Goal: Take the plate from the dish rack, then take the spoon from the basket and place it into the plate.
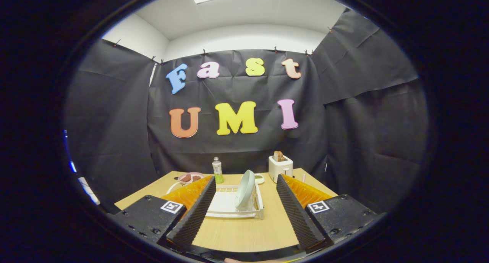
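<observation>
Claw [243, 202]: spread wide, nothing between its ribbed black fingers [193, 213], held low over the table [244, 232] and aimed straight at the rack [233, 204], presumably so the fingers can close from either side of the plate's thin edge. Rack: white, flat on the table just ahead of the fingertips and centred in their gap. Plate [245, 188]: pale green, standing on edge in the right part of the rack, leaning slightly, rim uppermost, which leaves it free to be pinched and lifted out. Bare wood lies between the fingers and the rack; nothing stands in the way of the approach. Bottle [217, 170]: clear with green liquid, upright beyond the rack to its left. Pink dish [190, 177]: left of the bottle, holding brown pieces, partly hidden by the left finger. Toaster [280, 167]: white, bread in its slots, beyond the rack to its right. Small pale item [259, 178]: just behind the rack, between plate and toaster, too small to identify. Basket and spoon: not identifiable here. Judgement: task at its first step, plate not yet taken.
</observation>
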A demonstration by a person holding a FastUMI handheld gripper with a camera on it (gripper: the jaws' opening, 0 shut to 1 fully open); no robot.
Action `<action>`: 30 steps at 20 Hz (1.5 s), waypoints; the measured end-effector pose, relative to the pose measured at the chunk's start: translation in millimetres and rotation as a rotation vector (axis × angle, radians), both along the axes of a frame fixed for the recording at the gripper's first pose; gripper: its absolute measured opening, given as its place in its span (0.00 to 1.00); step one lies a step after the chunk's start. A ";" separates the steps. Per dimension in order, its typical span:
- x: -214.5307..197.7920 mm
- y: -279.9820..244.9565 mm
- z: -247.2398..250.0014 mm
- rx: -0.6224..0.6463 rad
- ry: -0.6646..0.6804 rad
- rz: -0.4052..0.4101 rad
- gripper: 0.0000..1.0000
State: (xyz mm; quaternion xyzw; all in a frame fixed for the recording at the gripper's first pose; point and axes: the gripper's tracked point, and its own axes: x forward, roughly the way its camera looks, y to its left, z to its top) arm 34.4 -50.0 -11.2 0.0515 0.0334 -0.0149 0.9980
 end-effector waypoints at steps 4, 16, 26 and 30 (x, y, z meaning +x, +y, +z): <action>37.8 2.1 -10.1 -0.023 0.108 0.009 1.00; 173.6 35.2 -10.1 0.038 0.481 0.131 1.00; 275.1 13.5 -55.2 -0.030 0.945 0.116 1.00; 298.9 2.5 -76.9 -0.110 1.113 0.080 0.96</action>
